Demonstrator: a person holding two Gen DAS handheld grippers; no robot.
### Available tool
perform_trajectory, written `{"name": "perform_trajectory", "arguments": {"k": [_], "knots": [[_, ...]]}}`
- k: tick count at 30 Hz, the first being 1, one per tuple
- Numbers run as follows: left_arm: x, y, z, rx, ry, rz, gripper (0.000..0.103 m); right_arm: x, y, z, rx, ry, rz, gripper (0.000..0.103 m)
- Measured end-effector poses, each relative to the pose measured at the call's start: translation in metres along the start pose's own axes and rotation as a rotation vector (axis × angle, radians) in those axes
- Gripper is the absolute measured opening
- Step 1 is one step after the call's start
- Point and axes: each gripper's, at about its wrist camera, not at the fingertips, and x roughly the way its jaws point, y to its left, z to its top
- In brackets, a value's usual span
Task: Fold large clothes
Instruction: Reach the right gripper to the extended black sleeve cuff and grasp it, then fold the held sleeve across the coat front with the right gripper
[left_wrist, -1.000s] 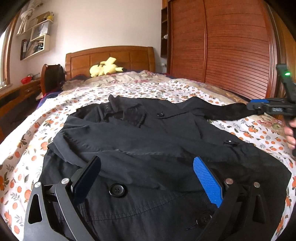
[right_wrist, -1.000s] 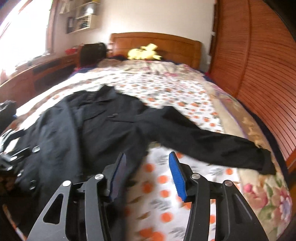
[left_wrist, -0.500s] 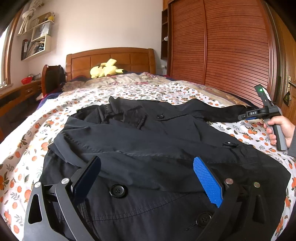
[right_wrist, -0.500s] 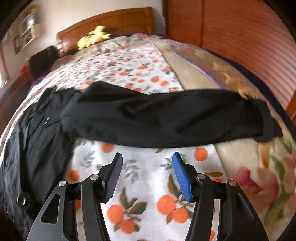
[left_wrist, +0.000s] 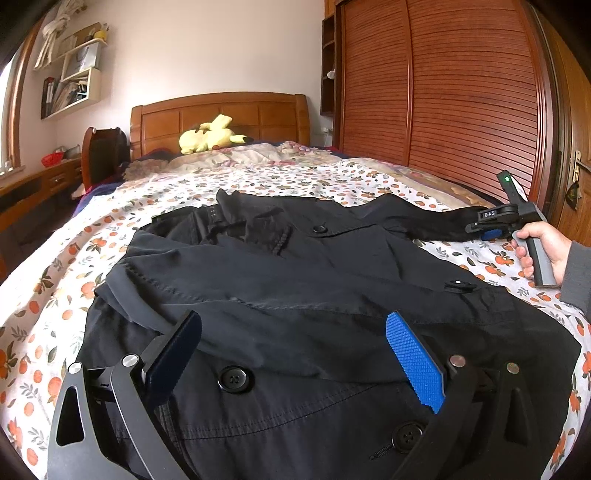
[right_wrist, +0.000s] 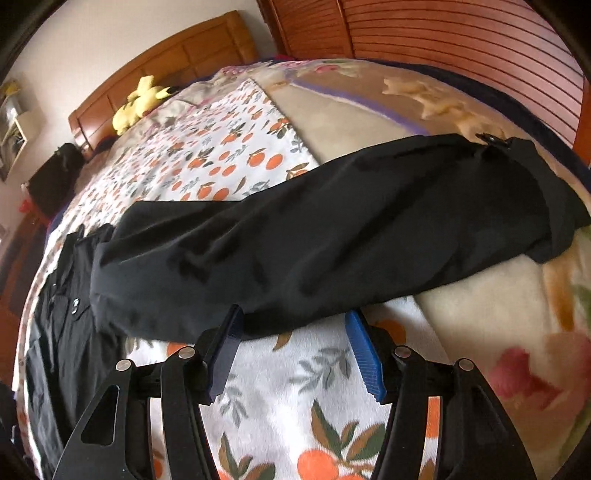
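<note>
The bed (left_wrist: 280, 177), with its orange-print sheet, fills both views, and your black coat (left_wrist: 314, 288) lies spread across the near part of it, front side up with its buttons showing and the collar toward the headboard (left_wrist: 221, 114). The body of the coat looks roughly flat, though one front panel is creased and lapped over on the left. Its sleeve (right_wrist: 332, 229) runs straight out to the right, away from the body, across the sheet and onto the beige blanket (right_wrist: 498, 314), cuff at the far end. Judging by that, you are at the first fold: bringing the outstretched sleeve in over the chest. Your right gripper (right_wrist: 293, 343) sits at the near edge of the sleeve about midway along it, jaws wide apart with the fingertips just at the hem of the cloth and nothing caught between them yet. Your left gripper (left_wrist: 295, 332) hovers low over the lower front of the coat, jaws equally wide and empty, a button (left_wrist: 233, 379) showing between them. The next move calls for you to push the right fingers a little further so one slides under the sleeve edge, close on both layers of fabric, then lift and carry it across the coat. The cloth looks thin and limp, so a shallow pinch may slip; keeping the left gripper pressed on the body would probably stop the coat dragging along.
</note>
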Motion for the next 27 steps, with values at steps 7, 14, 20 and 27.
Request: {"name": "perform_trajectory", "arguments": {"k": [7, 14, 20, 27], "knots": [[0.001, 0.0, -0.001, -0.001, 0.001, 0.001, 0.101, -0.022, 0.027, 0.017, -0.125, -0.119, -0.067, 0.002], [0.002, 0.002, -0.002, -0.003, 0.0, 0.005, 0.101, -0.082, 0.102, 0.024, -0.311, -0.256, 0.026, 0.002], [0.001, 0.008, -0.002, -0.026, 0.0, 0.011, 0.101, -0.125, 0.183, 0.0, -0.472, -0.296, 0.192, 0.002], [0.0, 0.01, -0.001, -0.032, -0.001, 0.022, 0.101, -0.125, 0.246, -0.046, -0.524, -0.161, 0.359, 0.002]]}}
